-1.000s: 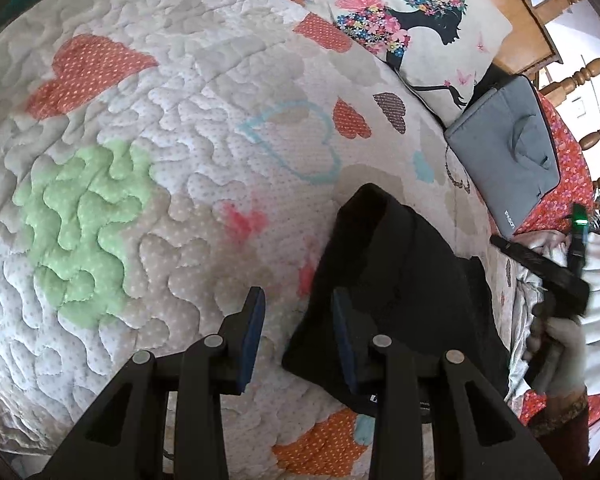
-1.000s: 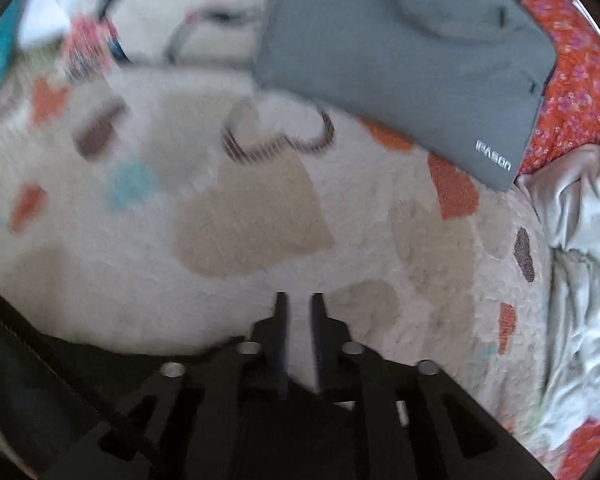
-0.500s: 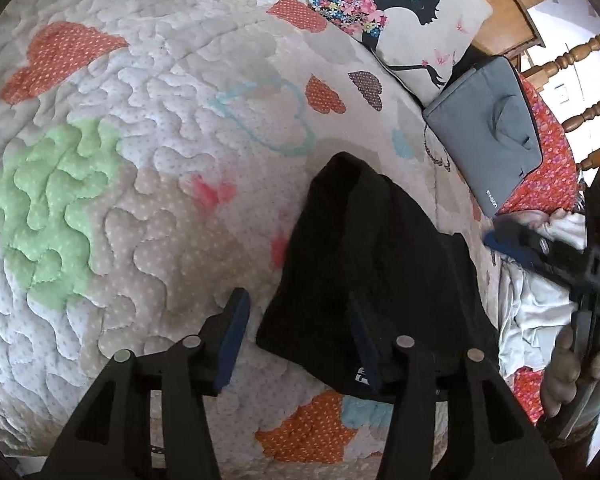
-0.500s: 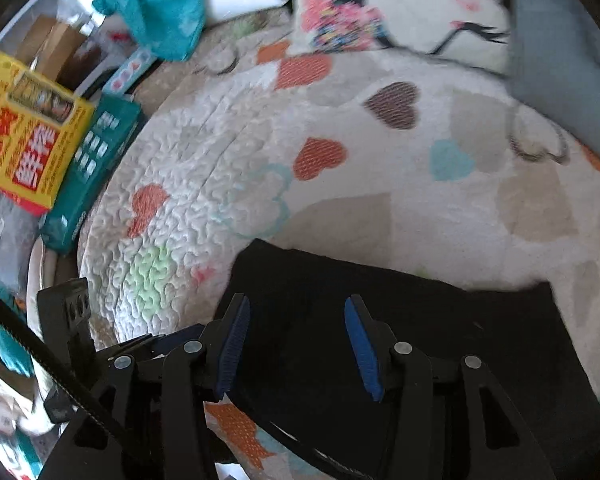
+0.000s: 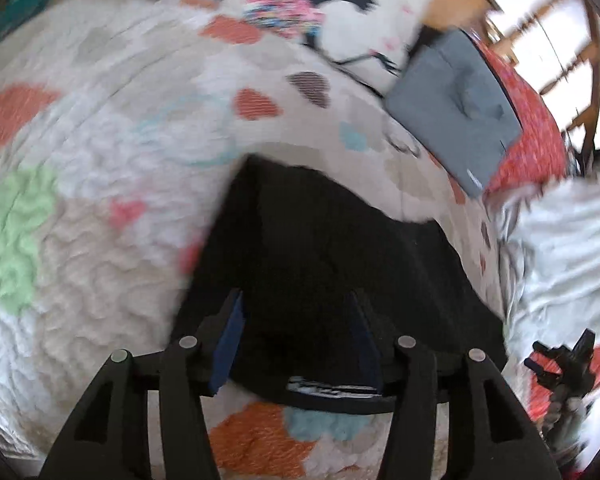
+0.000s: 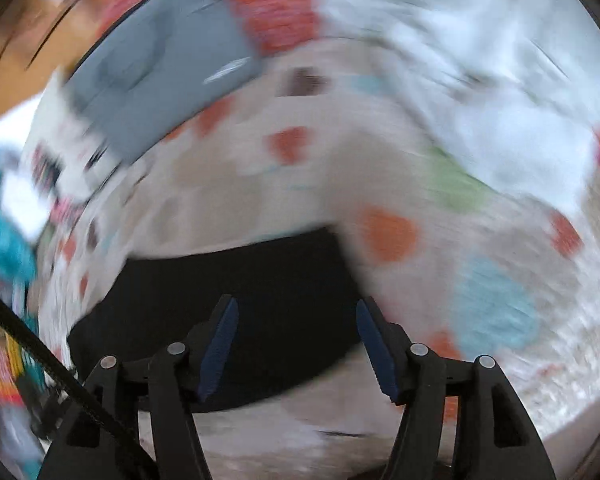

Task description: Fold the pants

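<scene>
Both grippers, left (image 5: 296, 336) and right (image 6: 296, 344), gape empty over black pants (image 5: 320, 264); square the edges before pinching

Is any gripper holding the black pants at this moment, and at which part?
Nothing is held. The left gripper and the right gripper both stand open above the folded black pants, which lie on the quilt.

The left claw (image 5: 296, 334) now stands wide open over the black pants (image 5: 324, 264), no longer beside their left edge. The right claw (image 6: 296, 340), nearly closed a second ago, is open too, its view swung toward the grey laptop sleeve (image 6: 156, 76).
</scene>
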